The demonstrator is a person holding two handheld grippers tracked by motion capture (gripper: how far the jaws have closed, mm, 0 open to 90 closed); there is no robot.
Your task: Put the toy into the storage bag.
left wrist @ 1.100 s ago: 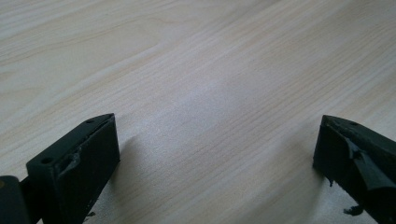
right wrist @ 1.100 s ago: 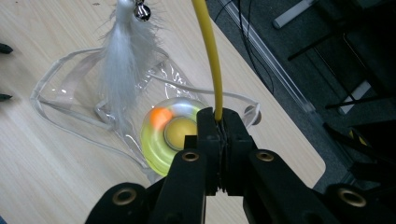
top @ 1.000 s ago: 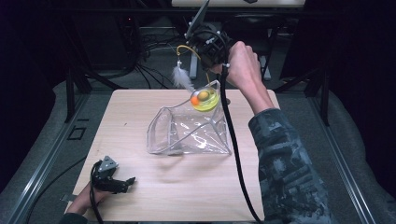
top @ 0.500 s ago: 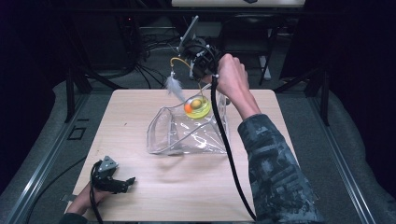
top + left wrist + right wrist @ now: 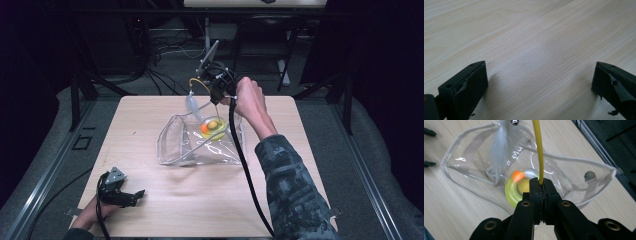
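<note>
My right gripper [image 5: 218,99] [image 5: 541,182] is shut on the thin yellow wire [image 5: 537,150] of a feather toy and points down over the far side of a clear plastic pouch [image 5: 186,149] [image 5: 461,157]. The toy's yellow disc [image 5: 213,130] [image 5: 511,191] with an orange ball [image 5: 517,175] sits low in the pouch's open mouth. Its white feather [image 5: 192,105] [image 5: 501,145] hangs at the pouch's far rim. My left gripper [image 5: 136,193] [image 5: 541,82] rests open on the table [image 5: 536,37] at the near left, nothing between its jaws.
The pouch lies at the middle of the wooden table [image 5: 150,115], with bare wood around it. The right gripper's black cable [image 5: 245,170] trails across the table's near right. Dark stands and cables crowd the floor beyond the far edge.
The right hand has come down with the toy, so the disc and ball now sit lower in the pouch's mouth and the feather has dropped to the rim. The left gripper has not moved.
</note>
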